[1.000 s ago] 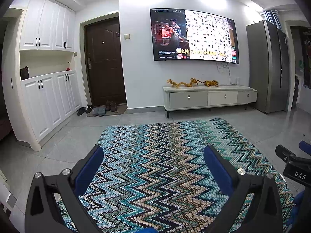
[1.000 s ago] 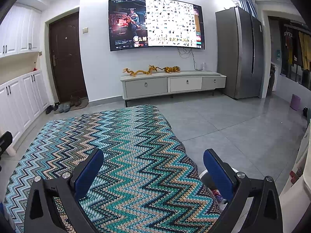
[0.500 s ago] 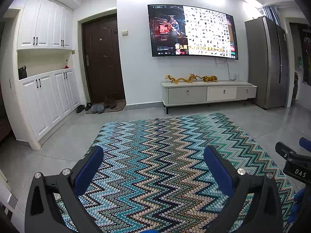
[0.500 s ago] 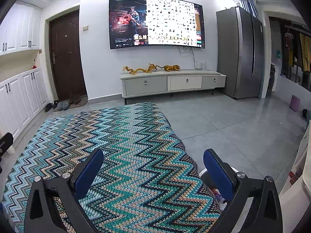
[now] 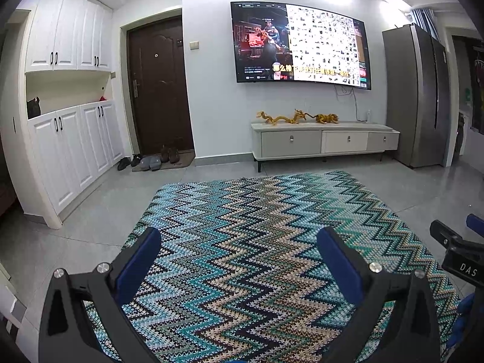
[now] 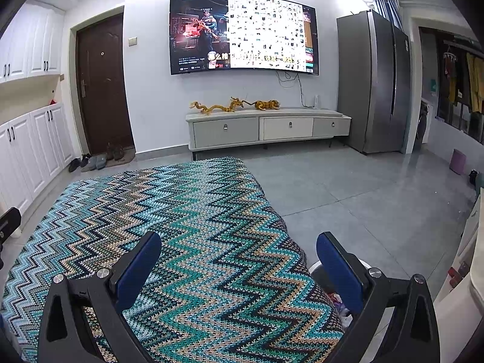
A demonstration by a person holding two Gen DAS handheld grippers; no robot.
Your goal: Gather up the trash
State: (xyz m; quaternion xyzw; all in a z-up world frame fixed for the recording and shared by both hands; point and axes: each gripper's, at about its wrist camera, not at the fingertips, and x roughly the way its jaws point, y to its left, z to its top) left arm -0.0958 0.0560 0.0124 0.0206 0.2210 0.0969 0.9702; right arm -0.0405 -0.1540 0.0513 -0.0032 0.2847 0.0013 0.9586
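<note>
My left gripper point(image 5: 239, 245) is open and empty, held above a surface covered by a blue and teal zigzag cloth point(image 5: 257, 242). My right gripper point(image 6: 239, 245) is open and empty above the same cloth point(image 6: 181, 227), near its right edge. A white round bin point(image 6: 317, 272) with some colourful trash point(image 6: 337, 299) in it shows just past the cloth's right edge, partly hidden behind my right finger. The right gripper's body point(image 5: 459, 257) shows at the right edge of the left wrist view. No loose trash shows on the cloth.
A low TV cabinet point(image 6: 266, 130) with gold dragon figures stands against the far wall under a wall TV point(image 6: 242, 33). A grey fridge point(image 6: 375, 81) stands at right, a dark door point(image 5: 157, 84) with shoes point(image 5: 151, 160) and white cupboards point(image 5: 69, 139) at left. Grey tile floor point(image 6: 363, 199).
Both views have tilted down a little, so the room sits higher in the frames. Both grippers stay open and empty.
</note>
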